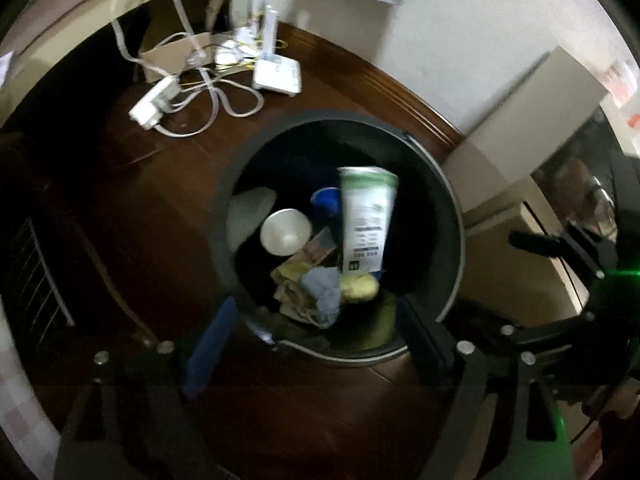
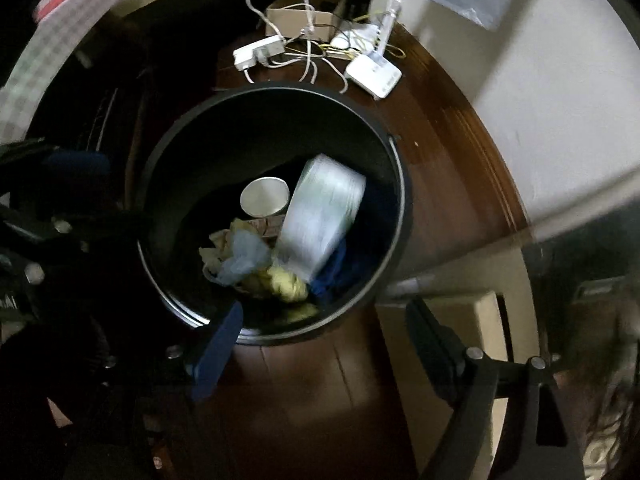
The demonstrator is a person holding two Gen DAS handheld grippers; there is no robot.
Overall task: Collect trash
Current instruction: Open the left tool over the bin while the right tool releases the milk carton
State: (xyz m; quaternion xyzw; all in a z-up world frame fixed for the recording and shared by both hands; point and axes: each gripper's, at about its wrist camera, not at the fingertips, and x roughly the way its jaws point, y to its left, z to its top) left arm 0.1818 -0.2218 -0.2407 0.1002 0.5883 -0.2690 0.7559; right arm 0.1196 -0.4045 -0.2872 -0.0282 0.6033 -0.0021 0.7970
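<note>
pointing steeply down over the black bin (image 1: 448,184), left gripper (image 1: 316,344) spread wide, nothing between its fingers. right gripper (image 2: 324,344) likewise wide and empty above the same bin (image 2: 400,184). a white-and-green packet (image 1: 366,220) is blurred inside, over a paper cup (image 1: 286,232), blue and yellow wads. power strip (image 1: 154,104) on floor beyond, far left.
</note>
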